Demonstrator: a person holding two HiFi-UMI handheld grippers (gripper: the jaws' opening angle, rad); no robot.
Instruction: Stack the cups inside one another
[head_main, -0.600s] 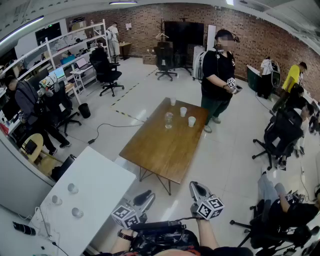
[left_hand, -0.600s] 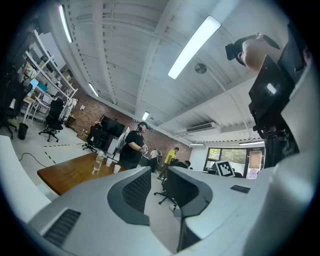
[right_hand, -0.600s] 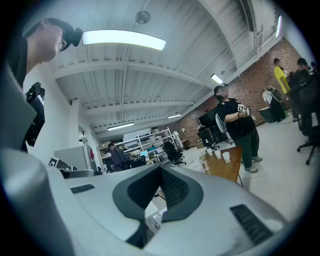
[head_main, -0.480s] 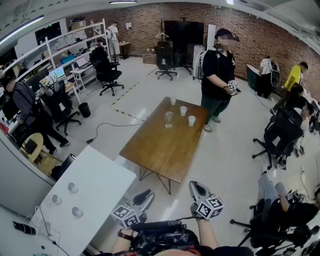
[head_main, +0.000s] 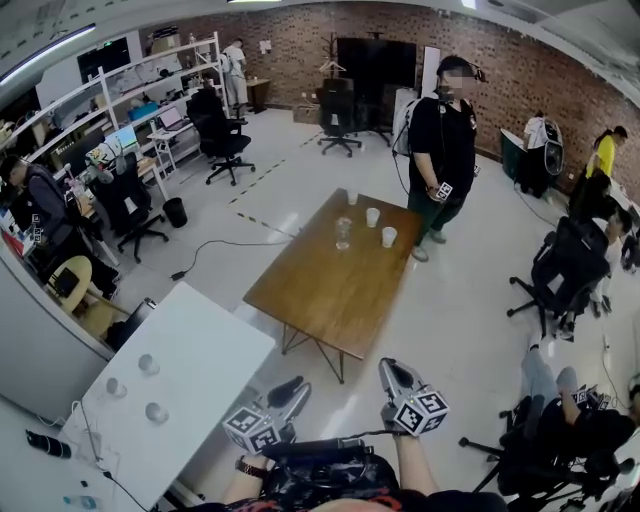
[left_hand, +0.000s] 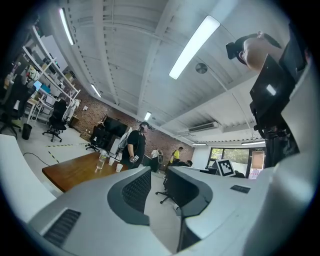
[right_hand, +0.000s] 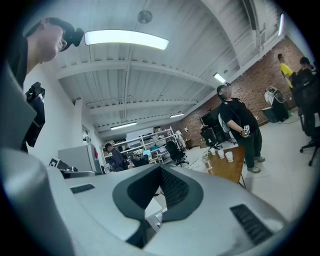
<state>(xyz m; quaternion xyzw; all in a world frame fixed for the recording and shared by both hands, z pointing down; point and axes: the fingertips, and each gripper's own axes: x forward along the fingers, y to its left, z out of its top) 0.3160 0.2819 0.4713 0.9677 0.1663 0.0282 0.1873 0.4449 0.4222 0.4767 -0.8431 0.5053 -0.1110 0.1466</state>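
Our left hand-held gripper (head_main: 290, 393) is spread, our right hand-held gripper (head_main: 392, 372) pressed together, both empty, and the cups (head_main: 372, 217) sit near the surface's (head_main: 320, 300) far edge, so we figure a shut-jawed reach just knocks them over.

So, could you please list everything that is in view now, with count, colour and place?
wooden table: one, brown, middle of the floor
cups: three, white, standing apart at the wooden table's far end
bottle: one, clear, beside the cups
white table: one, lower left
small round things: three, greyish, on the white table; too small to identify
standing person: one, black clothes, beyond the wooden table
office chairs: several, black, around the room
bin: one, black, at the left
left gripper: grey, bottom edge, open, empty
right gripper: grey, bottom edge, shut, empty
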